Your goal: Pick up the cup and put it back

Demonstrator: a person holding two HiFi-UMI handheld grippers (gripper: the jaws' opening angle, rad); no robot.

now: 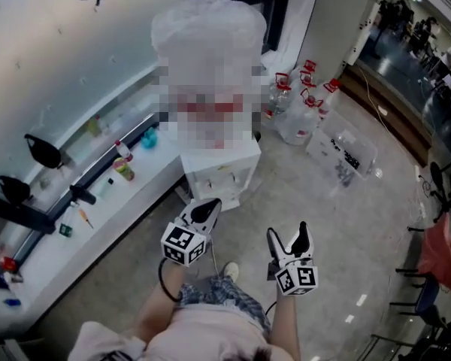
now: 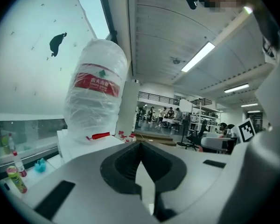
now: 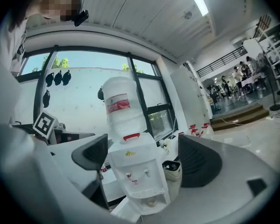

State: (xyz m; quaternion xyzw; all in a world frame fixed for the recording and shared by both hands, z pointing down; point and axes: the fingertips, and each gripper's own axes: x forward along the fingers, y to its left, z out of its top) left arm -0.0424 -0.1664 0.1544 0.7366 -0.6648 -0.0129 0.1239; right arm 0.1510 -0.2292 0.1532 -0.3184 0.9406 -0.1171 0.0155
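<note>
Sitting small and dim in the drip alcove at the lower front edge of the water dispenser, what looks like the cup stands under the taps, where a spout would fill it. The big bottle stands upside down on the dispenser's top. The right gripper faces the alcove with its jaws wide apart, well short of it, probably readied for the grasp. The left gripper has its jaws pressed together on nothing, likely held aside as the spare tool.
</note>
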